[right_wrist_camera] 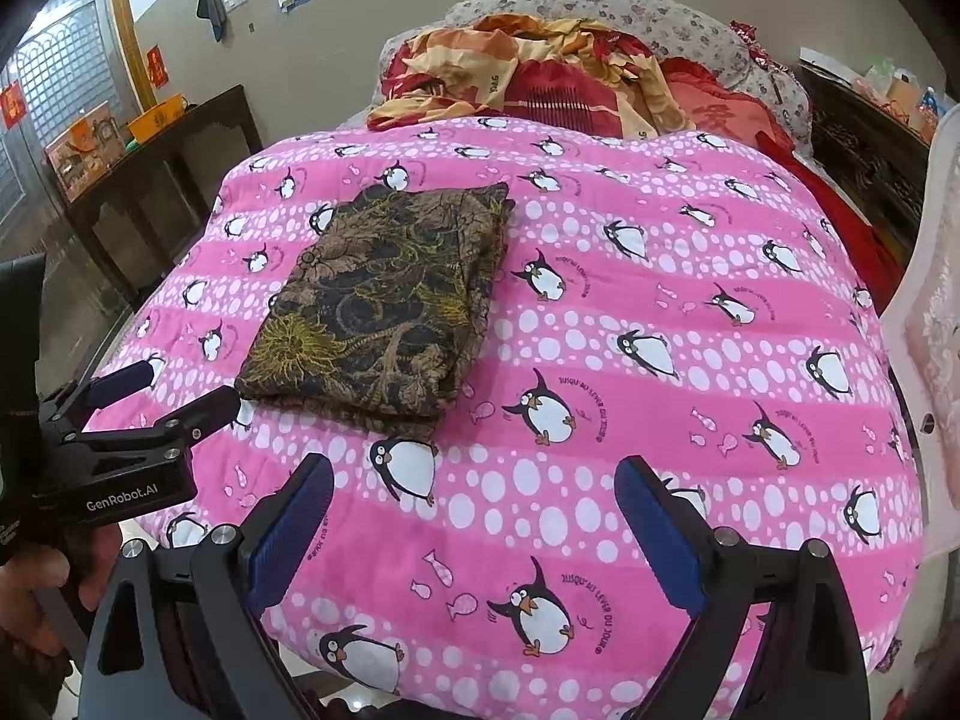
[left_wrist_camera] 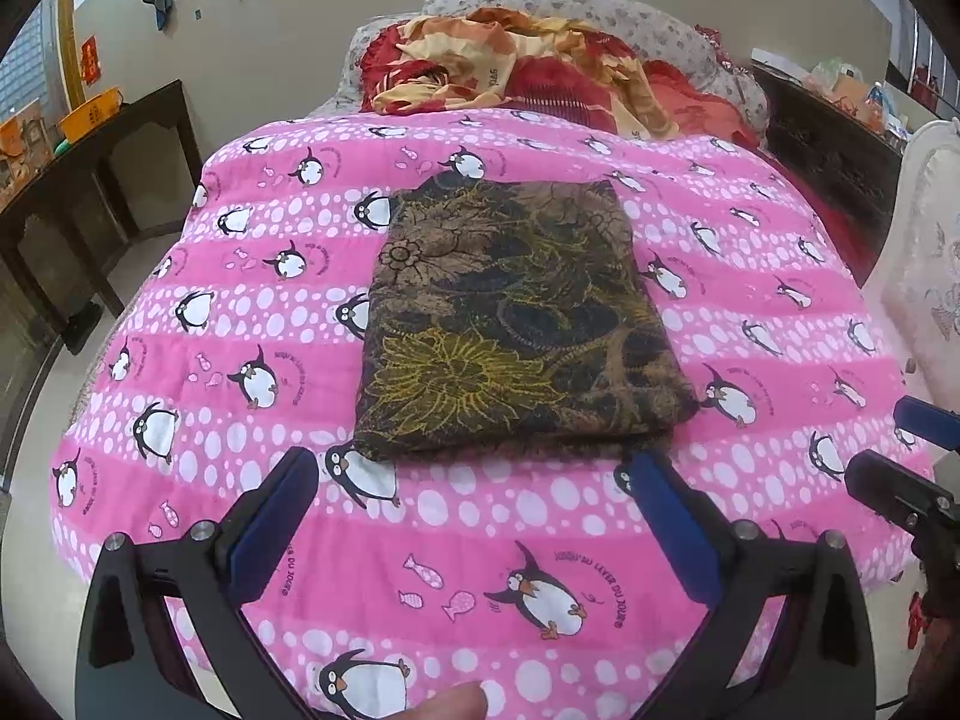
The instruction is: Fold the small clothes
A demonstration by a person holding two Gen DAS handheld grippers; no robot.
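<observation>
A dark brown, black and yellow floral garment (left_wrist_camera: 516,324) lies folded into a neat rectangle on the pink penguin quilt (left_wrist_camera: 240,312). It also shows in the right wrist view (right_wrist_camera: 384,306), left of centre. My left gripper (left_wrist_camera: 474,468) is open and empty, hovering just in front of the garment's near edge. My right gripper (right_wrist_camera: 474,474) is open and empty, to the right of the garment above the quilt (right_wrist_camera: 660,300). The right gripper shows at the right edge of the left wrist view (left_wrist_camera: 900,444). The left gripper shows at the left of the right wrist view (right_wrist_camera: 174,390).
A crumpled red and orange blanket (left_wrist_camera: 528,72) and floral pillow (left_wrist_camera: 600,6) lie at the bed's far end. A dark wooden table (left_wrist_camera: 90,180) stands left of the bed. A white chair (left_wrist_camera: 924,276) stands at the right. A dark cabinet (left_wrist_camera: 828,138) stands behind it.
</observation>
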